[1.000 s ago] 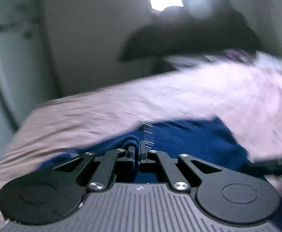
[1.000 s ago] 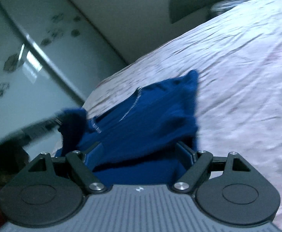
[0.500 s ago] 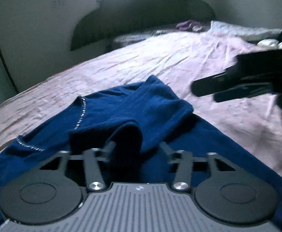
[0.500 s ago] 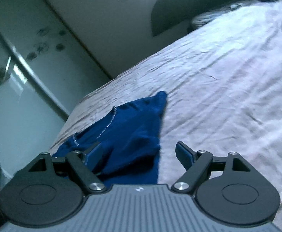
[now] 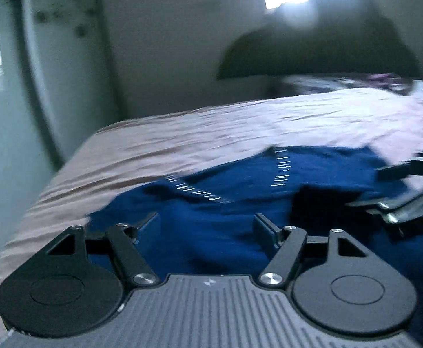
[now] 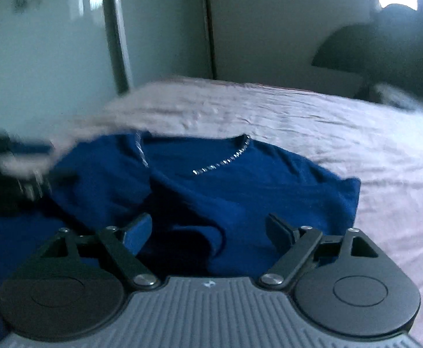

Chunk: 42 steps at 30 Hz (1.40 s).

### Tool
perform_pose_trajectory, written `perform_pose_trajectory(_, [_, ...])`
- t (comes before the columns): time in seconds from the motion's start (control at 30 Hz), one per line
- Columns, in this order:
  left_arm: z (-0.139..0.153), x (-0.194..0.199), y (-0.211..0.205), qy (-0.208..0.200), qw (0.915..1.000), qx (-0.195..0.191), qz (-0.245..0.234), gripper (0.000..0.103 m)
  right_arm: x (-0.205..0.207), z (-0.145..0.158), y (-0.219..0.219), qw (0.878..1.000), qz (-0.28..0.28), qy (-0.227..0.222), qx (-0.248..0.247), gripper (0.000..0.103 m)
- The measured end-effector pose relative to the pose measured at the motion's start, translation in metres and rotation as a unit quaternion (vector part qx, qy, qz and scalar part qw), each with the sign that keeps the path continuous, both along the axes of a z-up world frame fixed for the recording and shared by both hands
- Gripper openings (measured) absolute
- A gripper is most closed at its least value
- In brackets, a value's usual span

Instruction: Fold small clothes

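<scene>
Right wrist view: a blue top (image 6: pixel 240 191) with a studded neckline (image 6: pixel 223 163) is seen lying on the bed (image 6: pixel 356 145), partly bunched, with a fold of cloth raised just ahead of the right tongs (image 6: pixel 208 229), whose jaws are spread wide and hold nothing. The left tongs (image 5: pixel 205 226) are likewise seen spread and empty over the same garment (image 5: pixel 226 211). For a clean fold, the rumpled edge should probably be pinched near a corner, one layer only, and the cloth drawn flat before being turned over.
</scene>
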<state>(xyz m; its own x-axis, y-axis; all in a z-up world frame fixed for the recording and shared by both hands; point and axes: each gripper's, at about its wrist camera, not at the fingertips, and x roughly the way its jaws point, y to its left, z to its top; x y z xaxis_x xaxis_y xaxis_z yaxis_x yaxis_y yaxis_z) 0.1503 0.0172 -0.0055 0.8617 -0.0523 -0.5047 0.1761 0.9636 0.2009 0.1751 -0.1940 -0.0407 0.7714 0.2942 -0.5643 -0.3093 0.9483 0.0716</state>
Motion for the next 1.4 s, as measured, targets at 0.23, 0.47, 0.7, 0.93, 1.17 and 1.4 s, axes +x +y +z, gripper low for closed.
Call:
perform_pose_trajectory(0.23, [-0.027,0.031,0.027,0.069,0.9961,-0.001,0.056,0.07,-0.003,-0.003,-0.039,0.98,-0.197,-0.029,-0.024,0.09])
perform_pose_trajectory(0.47, [-0.028,0.035,0.03,0.068,0.9958,-0.004,0.061,0.071,-0.042,0.02,-0.1,0.945,-0.287,-0.104,0.12,0.095])
perform_pose_trajectory(0.7, [-0.03,0.032,0.023,0.06,0.9959,0.012,0.067,0.072,-0.006,0.009,-0.056,0.982,-0.044,0.001,0.182,0.1])
perform_pose_trajectory(0.93, [-0.027,0.024,0.023,0.054,0.9963,0.019,0.063,0.074,-0.018,-0.006,-0.062,0.99,-0.034,0.071,0.114,0.1])
perform_pose_trajectory(1.17, [-0.016,0.033,-0.004,0.038,0.9977,0.003,0.056,0.077,0.009,0.023,-0.081,0.968,-0.012,0.025,0.248,0.1])
perform_pose_trajectory(1.4, [-0.029,0.067,-0.024,0.05,0.9956,0.044,0.065,0.082,0.058,-0.005,-0.042,0.992,-0.066,0.076,0.077,0.1])
